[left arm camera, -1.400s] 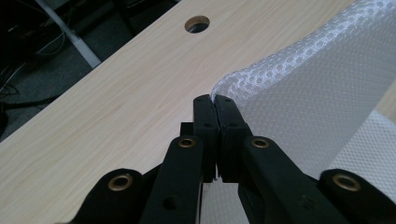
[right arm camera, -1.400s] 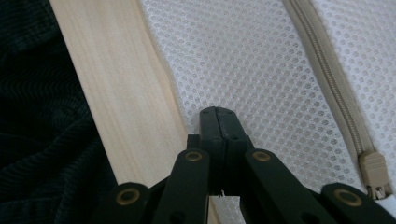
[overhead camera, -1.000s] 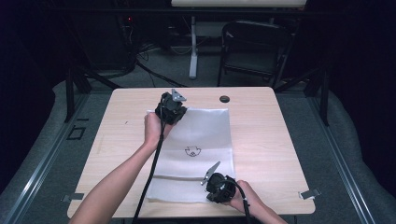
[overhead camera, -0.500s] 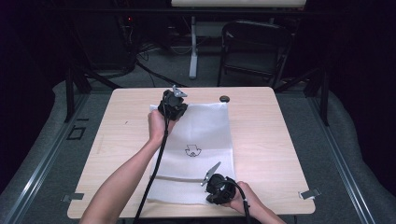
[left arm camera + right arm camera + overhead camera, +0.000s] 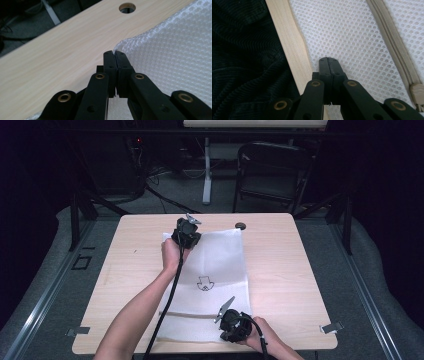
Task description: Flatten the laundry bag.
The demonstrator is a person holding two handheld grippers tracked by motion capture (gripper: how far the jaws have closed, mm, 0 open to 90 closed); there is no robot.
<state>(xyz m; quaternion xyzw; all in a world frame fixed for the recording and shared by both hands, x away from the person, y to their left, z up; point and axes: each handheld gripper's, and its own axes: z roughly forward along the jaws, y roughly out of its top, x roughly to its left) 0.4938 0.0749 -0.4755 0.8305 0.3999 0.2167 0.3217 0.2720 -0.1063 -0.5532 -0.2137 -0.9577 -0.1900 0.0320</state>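
Mesh bag [image 5: 212, 285] flat on wooden table [image 5: 290, 265], dark room.

Mesh bag [image 5: 215, 285] — white woven netting, fine honeycomb holes, soft, slightly sheeny. Zipper [image 5: 395, 47] on it: beige fabric tape, matt, plastic-looking pull. Table [image 5: 300, 265]: pale wood-grain top, smooth, satin finish. Left gripper [image 5: 114, 54] and right gripper [image 5: 329, 60] — matt black plastic arms, brass-coloured metal rivets. Dark corduroy cloth [image 5: 244, 62] beside table edge, ribbed, matt. Floor carpet [image 5: 370, 285] grey, rough.
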